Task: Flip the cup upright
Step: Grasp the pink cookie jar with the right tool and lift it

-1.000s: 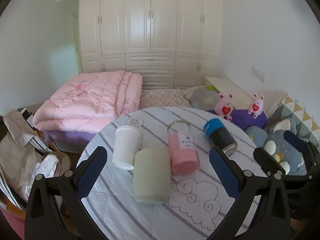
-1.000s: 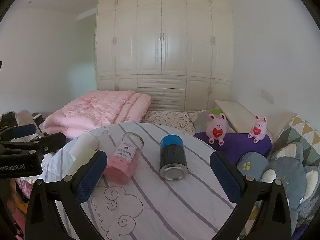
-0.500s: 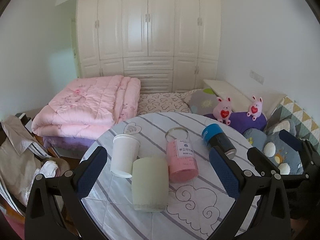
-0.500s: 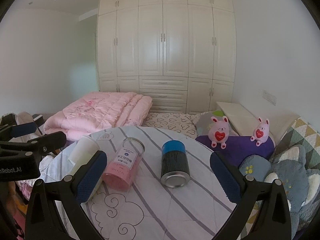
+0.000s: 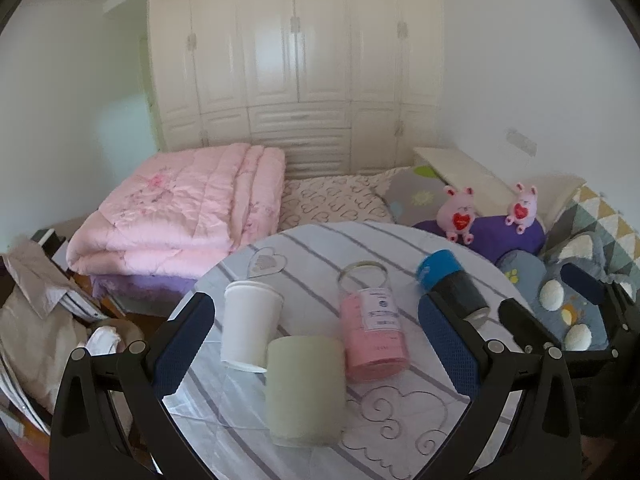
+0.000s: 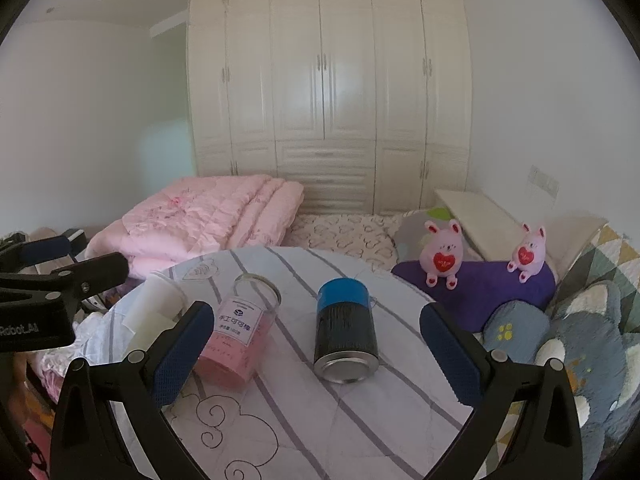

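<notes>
Bedroom surroundings frame the work area: a white panelled wardrobe (image 5: pixel 296 60) stands behind a bed carrying a folded pink quilt (image 5: pixel 176 208), and a round desk with a striped white cloth (image 5: pixel 320 248) sits in front.

Working left to right on the desk, you have four containers. The white paper cup (image 5: pixel 248 326) stands inverted, its rim against the cloth. Just beside and in front of it, the pale green cylindrical cup (image 5: pixel 306 388) lies on its side. Next comes the clear plastic jar with pink contents and a white label (image 5: pixel 374 328), also on its side. Farthest right is the dark cylindrical can with a blue cap (image 6: pixel 346 330), lying with its metal base toward you.

Your left tool (image 5: pixel 316 344) hovers with its blue-padded fingers wide apart, framing the white and green cups without touching either. Your right tool (image 6: pixel 316 356) is likewise spread wide, holding nothing, with the dark can between its fingers but well clear of them.

Judged from this layout, no cup is upright yet. Approach, grasp, rotation and placement all remain.
</notes>
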A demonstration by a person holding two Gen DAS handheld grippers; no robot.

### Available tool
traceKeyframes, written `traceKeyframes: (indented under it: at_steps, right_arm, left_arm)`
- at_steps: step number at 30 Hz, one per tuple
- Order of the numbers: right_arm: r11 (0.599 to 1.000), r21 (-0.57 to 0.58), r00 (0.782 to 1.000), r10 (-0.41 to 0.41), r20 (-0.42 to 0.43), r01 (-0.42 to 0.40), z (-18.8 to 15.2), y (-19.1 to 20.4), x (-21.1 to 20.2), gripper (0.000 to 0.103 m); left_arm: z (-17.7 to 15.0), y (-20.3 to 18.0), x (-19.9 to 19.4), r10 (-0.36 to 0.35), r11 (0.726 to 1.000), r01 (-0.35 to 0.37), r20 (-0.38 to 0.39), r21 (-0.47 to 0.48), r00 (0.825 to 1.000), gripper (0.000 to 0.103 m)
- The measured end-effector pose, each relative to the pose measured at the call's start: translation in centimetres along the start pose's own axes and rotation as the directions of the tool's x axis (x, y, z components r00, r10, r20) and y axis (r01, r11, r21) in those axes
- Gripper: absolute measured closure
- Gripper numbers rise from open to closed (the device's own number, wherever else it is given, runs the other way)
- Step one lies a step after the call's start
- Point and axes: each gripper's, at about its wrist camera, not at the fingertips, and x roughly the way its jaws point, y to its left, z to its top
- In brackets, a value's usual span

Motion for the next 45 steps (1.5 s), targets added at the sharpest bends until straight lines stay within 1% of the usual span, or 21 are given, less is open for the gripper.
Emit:
traceKeyframes:
  at_steps: [4,9,13,15,19,21,25,28,30,31,32,34,35,36,37,38,39,40,41,45]
  right_arm:
    - [1.000,0.010,0.999,0.022,-0.026,-0.022,0.5,-0.1,1.6,0.000]
    - [0.999,0.023,0.996,0.050,-0.072,-0.049,1.0,0.8,3.8,0.000]
    - [0.996,0.053,0.982,0.085,-0.167,-0.078,1.5,2.1,6.5,0.000]
    - [0.992,0.079,0.970,0.113,-0.216,-0.098,1.7,2.7,8.2,0.000]
    - [0.985,0.125,0.949,0.146,-0.278,-0.115,1.7,3.6,10.6,0.000]
    - [0.979,0.161,0.932,0.169,-0.319,-0.122,1.5,3.7,12.0,0.000]
    - [0.978,0.174,0.918,0.172,-0.357,-0.115,1.4,4.6,14.2,0.000]
    - [0.974,0.196,0.896,0.184,-0.405,-0.111,1.0,5.0,16.1,0.000]
    - [0.974,0.201,0.884,0.182,-0.430,-0.103,1.0,5.1,17.1,0.000]
    - [0.972,0.210,0.876,0.188,-0.445,-0.102,0.8,5.1,17.5,0.000]
    - [0.968,0.230,0.858,0.202,-0.472,-0.101,0.5,5.0,18.3,0.000]
    - [0.962,0.253,0.834,0.219,-0.507,-0.099,-0.1,4.8,19.3,0.000]
    - [0.957,0.270,0.816,0.238,-0.526,-0.105,-0.4,4.7,19.8,0.000]
    - [0.953,0.283,0.808,0.253,-0.532,-0.111,-0.6,4.6,20.0,0.000]
    - [0.944,0.308,0.795,0.274,-0.542,-0.116,-0.9,4.5,20.4,0.002]
    - [0.941,0.319,0.785,0.283,-0.551,-0.115,-1.2,4.4,20.6,0.007]
    - [0.942,0.316,0.779,0.280,-0.561,-0.110,-1.4,4.3,20.8,0.013]
    - [0.943,0.316,0.778,0.279,-0.563,-0.110,-1.5,4.3,20.7,0.027]
    - [0.946,0.308,0.776,0.272,-0.569,-0.106,-1.7,4.4,20.7,0.032]
    - [0.944,0.304,0.767,0.287,-0.573,-0.126,-1.6,4.4,20.7,0.033]
  left_arm:
    - [0.3,1.0,1.2,0.036,0.999,-0.036,-0.017,-0.009,0.999,0.000]
    - [0.5,2.3,2.6,0.058,0.998,-0.059,-0.045,-0.024,0.997,0.000]
    - [0.5,3.6,3.6,0.067,0.997,-0.069,-0.060,-0.037,0.996,0.000]
    - [0.4,4.1,4.2,0.072,0.996,-0.075,-0.069,-0.038,0.995,0.000]
    - [0.5,4.7,5.9,0.066,0.997,-0.069,-0.092,-0.036,0.994,0.000]
    - [0.6,5.2,6.9,0.063,0.997,-0.067,-0.100,-0.039,0.993,0.000]
    - [0.8,6.4,8.7,0.066,0.997,-0.070,-0.112,-0.036,0.992,0.000]
    - [0.9,7.0,10.0,0.074,0.997,-0.077,-0.120,-0.021,0.990,0.000]
    - [0.9,7.2,10.9,0.058,0.998,-0.060,-0.131,-0.015,0.990,0.000]
    - [0.9,7.3,11.1,0.052,0.998,-0.054,-0.134,-0.014,0.990,0.000]
    - [0.8,7.3,11.5,0.047,0.999,-0.049,-0.138,-0.012,0.989,0.000]
    - [0.7,7.3,12.0,0.043,0.999,-0.045,-0.140,-0.007,0.989,0.000]
    - [0.6,7.3,12.1,0.041,0.999,-0.042,-0.142,-0.005,0.989,0.000]
    - [0.6,7.3,12.3,0.037,0.999,-0.038,-0.143,-0.007,0.989,0.000]
    - [0.5,7.4,12.4,0.034,0.999,-0.036,-0.144,-0.010,0.989,0.000]
    - [0.5,7.5,12.3,0.035,0.999,-0.036,-0.143,-0.009,0.989,0.000]
    - [0.5,7.5,12.2,0.034,0.999,-0.035,-0.139,-0.006,0.990,0.000]
    - [0.5,7.5,12.3,0.032,0.999,-0.033,-0.141,-0.006,0.990,0.000]
    - [0.5,7.6,12.3,0.030,0.999,-0.031,-0.141,-0.007,0.990,0.000]
    - [0.6,7.5,11.8,0.025,1.000,-0.026,-0.135,-0.010,0.991,0.000]
